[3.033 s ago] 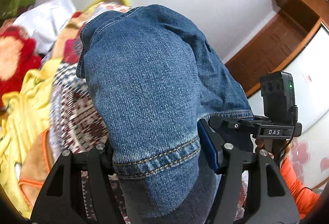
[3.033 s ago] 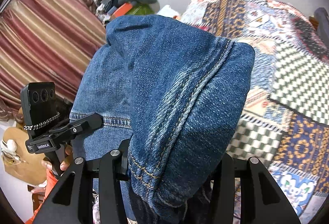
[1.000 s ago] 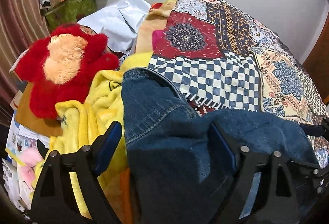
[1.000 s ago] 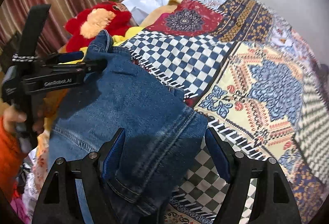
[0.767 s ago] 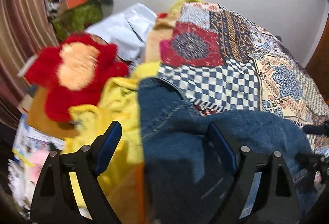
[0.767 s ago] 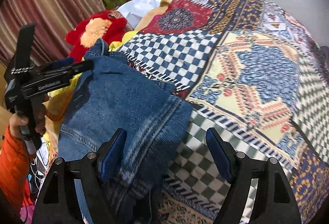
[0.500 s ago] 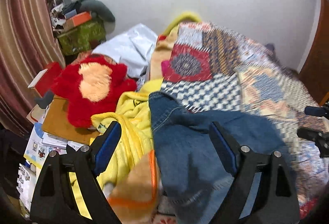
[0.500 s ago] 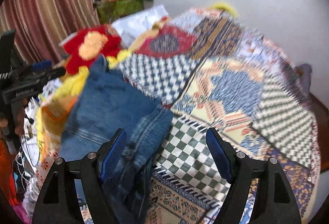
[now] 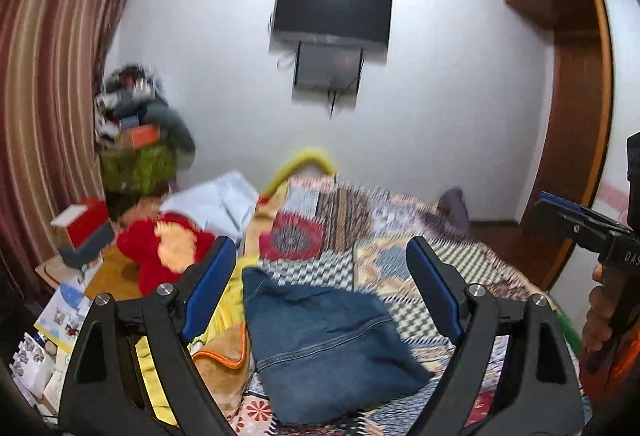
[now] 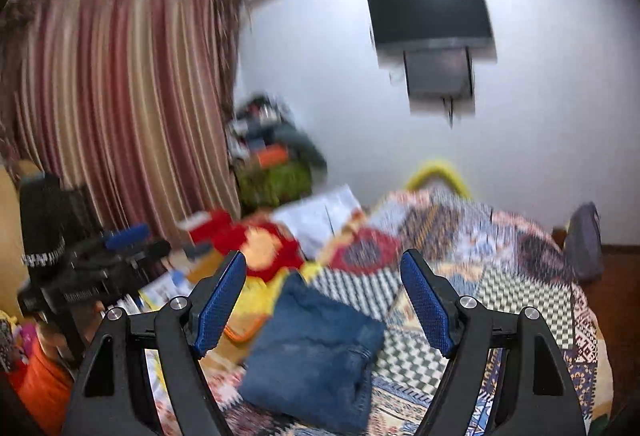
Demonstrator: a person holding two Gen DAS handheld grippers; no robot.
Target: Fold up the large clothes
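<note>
Folded jeans: blue denim, lying in a compact folded bundle on the patchwork bedspread, at its near left part; free of both grippers.
Left gripper: jaws spread wide, blue pads facing each other with nothing between them; raised above the folded jeans and clear of them; in the right wrist view it shows blurred, well to the left of the jeans.
Right gripper: jaws spread wide, nothing pinched; held above the folded jeans, apart from the denim; in the left wrist view it shows far right of the jeans, gripped by a hand with an orange sleeve.
Yellow blanket: just left of the folded jeans, touching their edge; an orange-trimmed tan cloth lies by it.
Red plush toy: left of and beyond the folded jeans, behind the yellow blanket.
White bundle: beyond the plush toy, farther from the jeans.
Wall television: on the white wall, well beyond the folded jeans.
Striped curtain: far left of the jeans.
Clutter pile: boxes and cloth heaped in the corner, beyond and left of the jeans; details blurred.
</note>
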